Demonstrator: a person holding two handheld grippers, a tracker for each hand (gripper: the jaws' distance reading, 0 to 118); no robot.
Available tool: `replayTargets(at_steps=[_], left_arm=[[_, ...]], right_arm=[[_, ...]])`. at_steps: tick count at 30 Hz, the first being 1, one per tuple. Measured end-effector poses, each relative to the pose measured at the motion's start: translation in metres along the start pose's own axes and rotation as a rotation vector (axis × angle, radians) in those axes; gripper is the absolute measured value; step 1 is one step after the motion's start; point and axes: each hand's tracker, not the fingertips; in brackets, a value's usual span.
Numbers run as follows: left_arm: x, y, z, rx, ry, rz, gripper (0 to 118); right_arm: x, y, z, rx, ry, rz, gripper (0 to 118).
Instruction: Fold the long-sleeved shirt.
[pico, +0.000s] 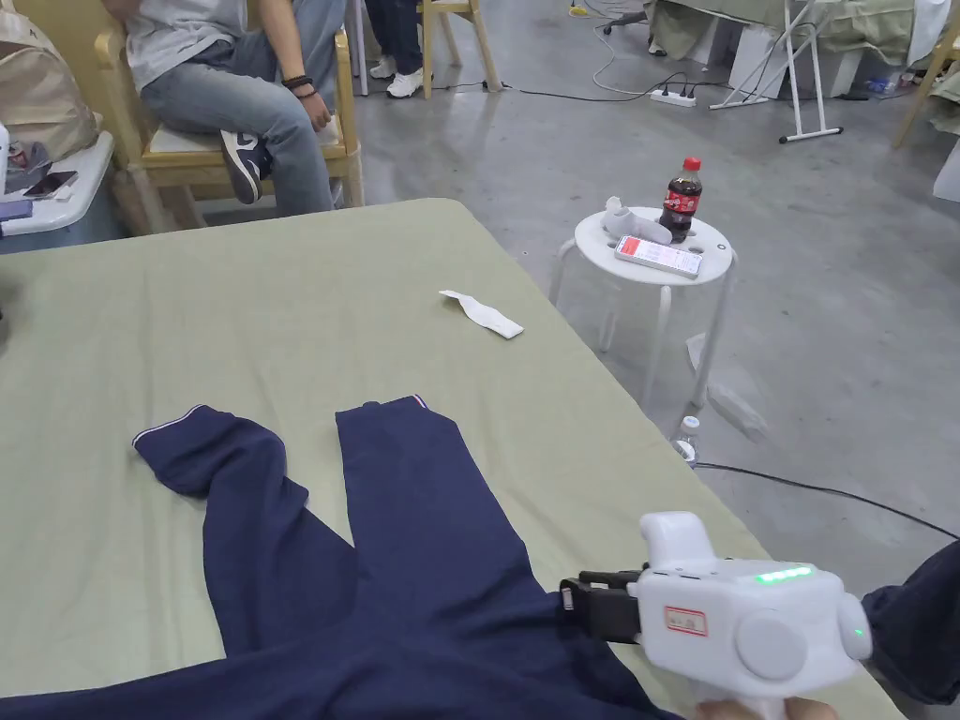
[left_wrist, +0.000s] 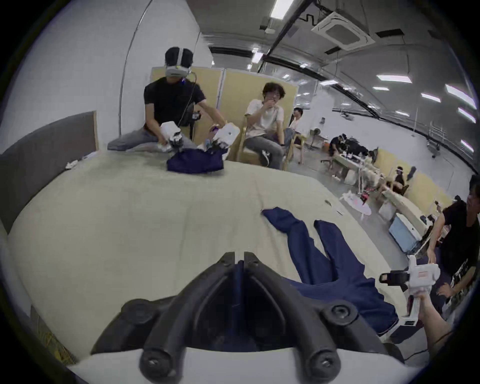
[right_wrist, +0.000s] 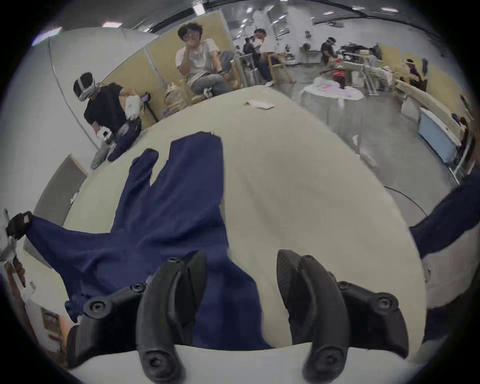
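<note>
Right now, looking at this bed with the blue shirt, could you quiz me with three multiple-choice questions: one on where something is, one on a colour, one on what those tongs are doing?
1. Where does the soda bottle stand?
A. on the bed
B. on the round white stool
C. on the floor

2. What colour is the long-sleeved shirt?
A. navy blue
B. red
C. white

3. How are the left tongs?
A. wide open above the bed
B. shut on the shirt
C. shut on a strip of paper

Answers:
1. B: the bottle sits on the stool beside the bed.
2. A: the cloth is dark blue in all views.
3. B: the jaws meet with blue cloth pinched between them, while the right tongs stand open.
</note>
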Motion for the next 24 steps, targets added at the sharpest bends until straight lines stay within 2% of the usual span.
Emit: replayTargets(at_steps=[3,5,6,7,8,9,11,12,14,15,16,18,21,24], left_arm=[[-0.002,-0.004,-0.010,-0.020,0.007,0.000,2],[-0.001,-0.008,-0.014,-0.034,0.000,0.002,2],[0.000,-0.010,-0.015,-0.036,-0.001,0.000,2],[0.001,-0.011,-0.016,-0.042,-0.004,-0.006,2],[0.001,-0.013,-0.018,-0.051,-0.005,-0.013,2],[0.004,-0.017,-0.017,-0.056,-0.005,-0.017,2],[0.006,-0.021,-0.020,-0.076,0.010,-0.037,2],[0.006,-0.022,-0.019,-0.075,0.024,-0.046,2],[0.003,-0.021,-0.012,-0.066,0.030,-0.036,2],[0.000,-0.018,-0.006,-0.058,0.030,-0.029,2],[-0.001,-0.014,0.001,-0.043,0.038,-0.030,2],[-0.005,-0.004,0.021,-0.018,0.042,-0.031,2],[-0.006,0.014,0.061,0.090,0.031,-0.029,2],[-0.002,0.030,0.109,0.199,0.026,-0.034,2]], right_arm=[[-0.001,0.006,-0.034,-0.070,0.066,0.035,63],[0.000,0.007,-0.056,-0.182,0.100,0.005,63],[-0.006,0.005,-0.052,-0.154,0.059,0.032,59],[-0.011,0.007,-0.044,-0.082,0.054,0.083,43],[-0.015,0.009,-0.046,-0.107,0.056,0.074,4],[-0.020,0.009,-0.051,-0.149,0.038,0.114,2],[-0.040,0.004,-0.035,-0.105,-0.046,0.210,2],[-0.044,0.005,-0.030,-0.093,-0.059,0.225,2],[-0.044,0.008,-0.008,-0.005,0.001,0.153,2],[-0.042,0.012,0.012,0.052,0.096,0.079,2],[-0.046,0.015,0.033,0.119,0.094,0.063,2],[-0.054,0.021,0.079,0.246,0.077,0.107,2],[-0.068,0.025,0.153,0.421,0.116,0.110,2],[-0.095,0.024,0.236,0.600,0.091,0.132,2]])
